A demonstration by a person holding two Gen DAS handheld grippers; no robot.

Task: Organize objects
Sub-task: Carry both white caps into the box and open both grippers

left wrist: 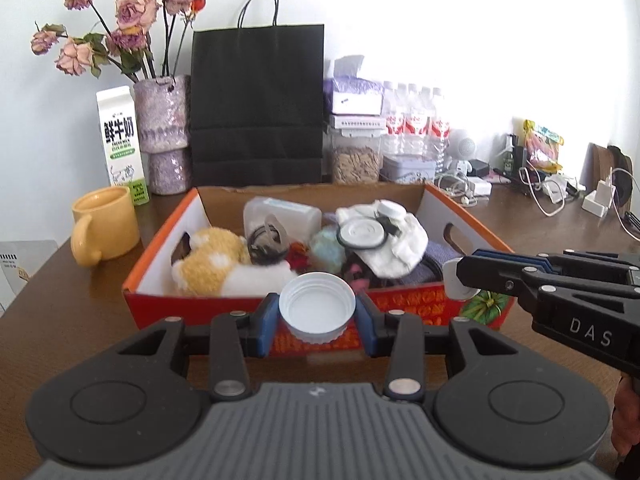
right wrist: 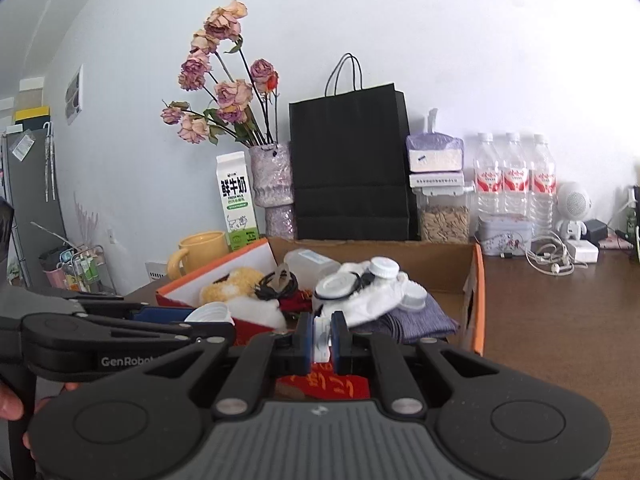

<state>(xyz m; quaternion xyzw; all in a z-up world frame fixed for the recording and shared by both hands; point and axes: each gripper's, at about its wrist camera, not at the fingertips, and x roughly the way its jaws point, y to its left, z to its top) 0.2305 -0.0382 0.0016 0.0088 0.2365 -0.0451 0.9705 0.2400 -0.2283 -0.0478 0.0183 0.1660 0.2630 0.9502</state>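
Note:
An orange-red cardboard box (left wrist: 208, 308) stands on the brown table, filled with a plush toy (left wrist: 216, 264), a clear container (left wrist: 288, 216), cables, white lids and cloth. My left gripper (left wrist: 317, 316) is shut on a white screw lid (left wrist: 317, 304), open side up, just in front of the box's near wall. My right gripper (right wrist: 321, 338) is shut on a small white object (right wrist: 321, 340) at the box's near right corner; it shows from the side in the left wrist view (left wrist: 460, 280). The box (right wrist: 478, 304) and the left gripper's lid (right wrist: 212, 314) show in the right wrist view.
A yellow mug (left wrist: 106, 224), milk carton (left wrist: 122, 144), vase of dried roses (left wrist: 162, 120) and black paper bag (left wrist: 258, 100) stand behind the box. Water bottles (left wrist: 416, 120), a jar, a tin, chargers and cables (left wrist: 552, 192) lie at the back right.

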